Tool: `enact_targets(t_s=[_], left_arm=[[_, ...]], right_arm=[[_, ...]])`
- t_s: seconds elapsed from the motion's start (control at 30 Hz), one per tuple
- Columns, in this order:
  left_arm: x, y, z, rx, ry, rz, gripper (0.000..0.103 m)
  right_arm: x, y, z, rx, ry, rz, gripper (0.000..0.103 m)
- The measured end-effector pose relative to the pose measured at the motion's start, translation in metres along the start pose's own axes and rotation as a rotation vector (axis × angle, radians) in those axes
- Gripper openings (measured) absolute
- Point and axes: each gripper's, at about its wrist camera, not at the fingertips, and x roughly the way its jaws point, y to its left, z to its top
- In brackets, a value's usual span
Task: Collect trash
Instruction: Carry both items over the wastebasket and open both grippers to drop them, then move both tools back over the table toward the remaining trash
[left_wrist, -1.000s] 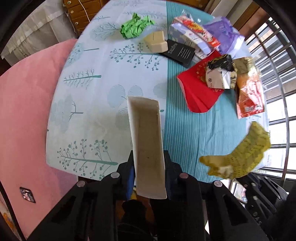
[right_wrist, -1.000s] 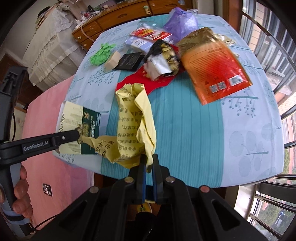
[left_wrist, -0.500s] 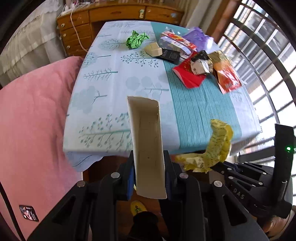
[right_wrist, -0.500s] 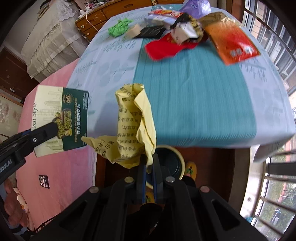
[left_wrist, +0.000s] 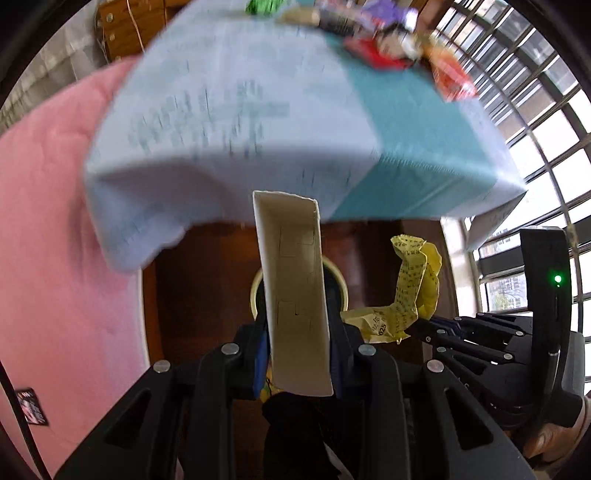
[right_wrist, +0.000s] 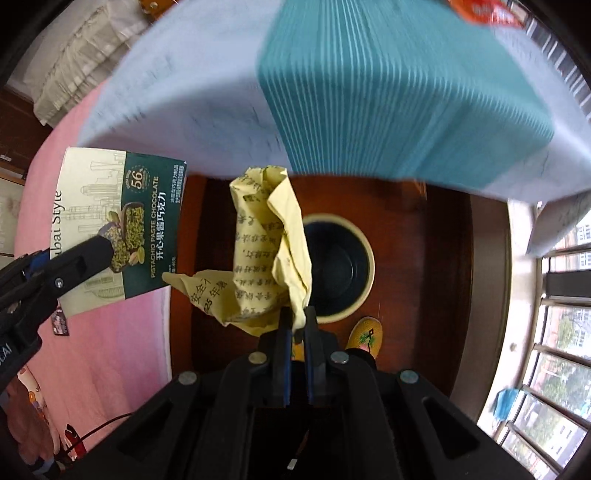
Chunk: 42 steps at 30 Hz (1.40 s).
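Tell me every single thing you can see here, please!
chocolate box: one, cream and dark green, held off the floor beside the table
yellow paper: one, crumpled, printed with dark characters, held above the bin
bin: one, cream rim, dark inside, on the brown floor under the table edge
tablecloth: one, pale blue and teal, hanging over the table
wrappers: several, red, orange, purple, green, blurred, at the table's far end
pink bedding: one, to the left
slipper: one, yellow, beside the bin
left gripper: black, shut on the box
right gripper: black, shut on the paper
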Motion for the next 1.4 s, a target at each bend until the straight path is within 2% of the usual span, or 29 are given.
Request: enact_targets(t_s=[0.13, 0.33, 0.5, 0.63, 0.73, 0.83, 0.87, 0.93, 0.97, 1.0, 1.07, 1.27, 1.4], left_arm=[[0.059, 0.007, -0.012, -0.023, 0.072, -0.006, 0.025], [0.153, 0.016, -0.027, -0.057, 0.161, 0.018, 0.025], [0.200, 0.011, -0.031, -0.050, 0.170, 0.027, 0.026], [0.231, 0.003, -0.032, -0.041, 0.154, -0.003, 0.026], [0.246, 0.005, -0.031, -0.068, 0.137, -0.059, 0.027], [0.260, 0.012, -0.030, -0.110, 0.150, -0.100, 0.042], [0.265, 0.015, -0.030, -0.129, 0.163, -0.105, 0.050], [0.271, 0.018, -0.032, -0.145, 0.171, -0.083, 0.062], [0.273, 0.022, -0.029, -0.146, 0.174, -0.075, 0.072], [0.274, 0.022, -0.029, -0.148, 0.176, -0.070, 0.076], [0.275, 0.024, -0.031, -0.151, 0.176, -0.058, 0.076], [0.263, 0.029, -0.029, -0.167, 0.187, -0.009, 0.077], [0.229, 0.025, -0.028, -0.163, 0.180, 0.016, 0.077]], right_arm=[[0.048, -0.010, -0.007, 0.003, 0.026, -0.025, 0.005], [0.136, -0.035, -0.009, 0.043, 0.088, -0.015, 0.006], [0.194, -0.056, -0.002, 0.080, 0.126, -0.017, 0.006], [0.227, -0.062, 0.005, 0.078, 0.126, -0.010, 0.006], [0.240, -0.067, 0.008, 0.066, 0.117, -0.011, 0.006], [0.256, -0.075, 0.009, 0.083, 0.115, 0.016, 0.006], [0.262, -0.078, 0.009, 0.097, 0.120, 0.029, 0.006], [0.269, -0.084, 0.006, 0.122, 0.129, 0.044, 0.008], [0.273, -0.087, 0.008, 0.131, 0.131, 0.049, 0.018], [0.275, -0.086, 0.008, 0.136, 0.136, 0.051, 0.043], [0.278, -0.088, 0.007, 0.144, 0.131, 0.062, 0.068], [0.263, -0.087, 0.004, 0.155, 0.117, 0.084, 0.068], [0.237, -0.087, 0.003, 0.174, 0.102, 0.089, 0.068]])
